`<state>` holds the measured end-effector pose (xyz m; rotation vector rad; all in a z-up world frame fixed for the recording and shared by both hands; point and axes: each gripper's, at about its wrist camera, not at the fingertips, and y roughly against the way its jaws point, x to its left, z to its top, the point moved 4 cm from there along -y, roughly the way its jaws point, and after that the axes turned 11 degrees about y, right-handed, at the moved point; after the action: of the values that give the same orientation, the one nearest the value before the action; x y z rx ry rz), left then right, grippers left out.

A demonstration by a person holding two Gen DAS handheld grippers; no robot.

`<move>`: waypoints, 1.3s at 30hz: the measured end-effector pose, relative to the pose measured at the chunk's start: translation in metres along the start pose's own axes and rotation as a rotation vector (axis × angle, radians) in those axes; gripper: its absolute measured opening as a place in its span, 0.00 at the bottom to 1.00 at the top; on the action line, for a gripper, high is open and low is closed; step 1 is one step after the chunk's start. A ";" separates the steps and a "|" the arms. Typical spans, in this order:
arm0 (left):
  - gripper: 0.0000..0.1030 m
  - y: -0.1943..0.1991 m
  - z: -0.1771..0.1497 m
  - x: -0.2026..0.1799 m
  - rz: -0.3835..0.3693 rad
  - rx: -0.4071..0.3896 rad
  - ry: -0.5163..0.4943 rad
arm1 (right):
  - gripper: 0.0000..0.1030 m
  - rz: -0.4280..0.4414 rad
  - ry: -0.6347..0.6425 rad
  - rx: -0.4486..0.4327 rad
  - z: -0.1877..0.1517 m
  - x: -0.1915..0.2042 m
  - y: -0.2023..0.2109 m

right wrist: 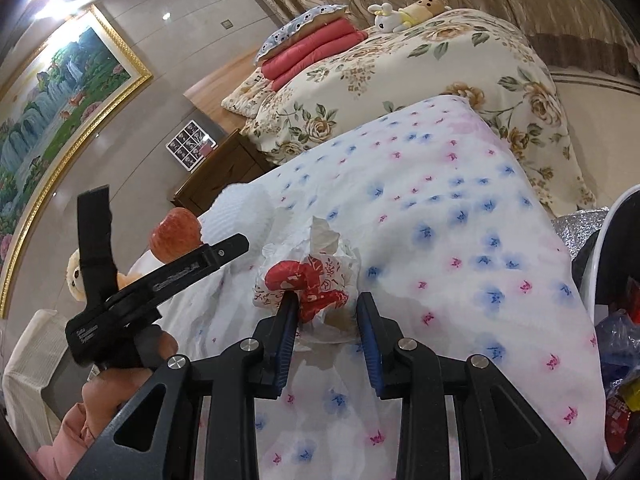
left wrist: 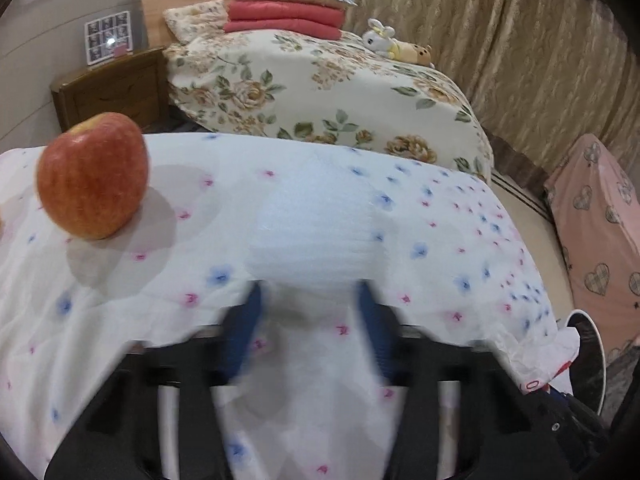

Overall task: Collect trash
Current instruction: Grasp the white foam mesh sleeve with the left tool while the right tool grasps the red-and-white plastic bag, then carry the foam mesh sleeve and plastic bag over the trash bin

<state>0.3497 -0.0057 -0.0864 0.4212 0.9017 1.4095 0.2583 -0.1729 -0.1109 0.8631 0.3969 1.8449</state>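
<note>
A white foam sheet [left wrist: 312,232] lies on the flowered bed cover [left wrist: 440,240], its near end between the blurred blue pads of my left gripper [left wrist: 312,304], which looks shut on it. In the right wrist view the same foam sheet [right wrist: 236,212] stands up at the tip of the left gripper [right wrist: 240,244]. My right gripper [right wrist: 326,308] is shut on a crumpled red-and-white wrapper [right wrist: 312,280] with white tissue bunched on top. The wrapper's edge [left wrist: 536,364] shows at the lower right of the left wrist view.
A red apple [left wrist: 92,176] sits on the cover left of the foam, with a plush toy [right wrist: 76,272] beyond it. A white-rimmed bin [right wrist: 600,248] holding colourful trash stands at the bed's right. A person's hand [right wrist: 120,380] grips the left tool.
</note>
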 end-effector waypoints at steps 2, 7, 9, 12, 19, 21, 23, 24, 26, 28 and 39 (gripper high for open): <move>0.03 -0.002 -0.001 0.000 -0.009 0.017 -0.005 | 0.30 -0.006 0.009 -0.002 -0.001 0.000 0.000; 0.03 0.017 -0.008 0.001 -0.025 -0.024 -0.026 | 0.30 -0.011 0.015 -0.010 -0.002 0.000 0.002; 0.02 0.025 -0.016 0.004 -0.035 -0.022 -0.020 | 0.30 -0.009 0.010 -0.014 -0.002 -0.001 0.003; 0.02 0.039 -0.029 0.012 -0.050 -0.018 0.003 | 0.30 -0.010 0.008 -0.021 -0.002 -0.001 0.004; 0.02 0.077 -0.062 0.022 -0.083 -0.013 0.059 | 0.30 -0.016 0.003 -0.030 -0.004 0.001 0.009; 0.02 0.084 -0.072 0.021 -0.088 -0.011 0.061 | 0.30 -0.022 0.005 -0.034 -0.004 0.002 0.011; 0.02 0.090 -0.081 0.019 -0.096 -0.005 0.060 | 0.30 -0.027 0.007 -0.038 -0.007 0.003 0.014; 0.02 0.092 -0.085 0.018 -0.101 -0.001 0.060 | 0.30 -0.027 0.004 -0.041 -0.008 0.003 0.016; 0.02 0.097 -0.092 0.017 -0.114 0.009 0.060 | 0.30 -0.027 -0.002 -0.049 -0.010 0.003 0.020; 0.02 0.101 -0.100 0.016 -0.123 0.020 0.054 | 0.30 -0.024 -0.015 -0.053 -0.013 0.002 0.025; 0.41 0.103 -0.104 0.030 -0.073 0.037 0.102 | 0.30 -0.025 -0.030 -0.060 -0.022 0.003 0.037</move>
<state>0.2017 0.0131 -0.0829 0.3430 1.0179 1.3585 0.2173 -0.1835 -0.1016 0.8405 0.3303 1.8095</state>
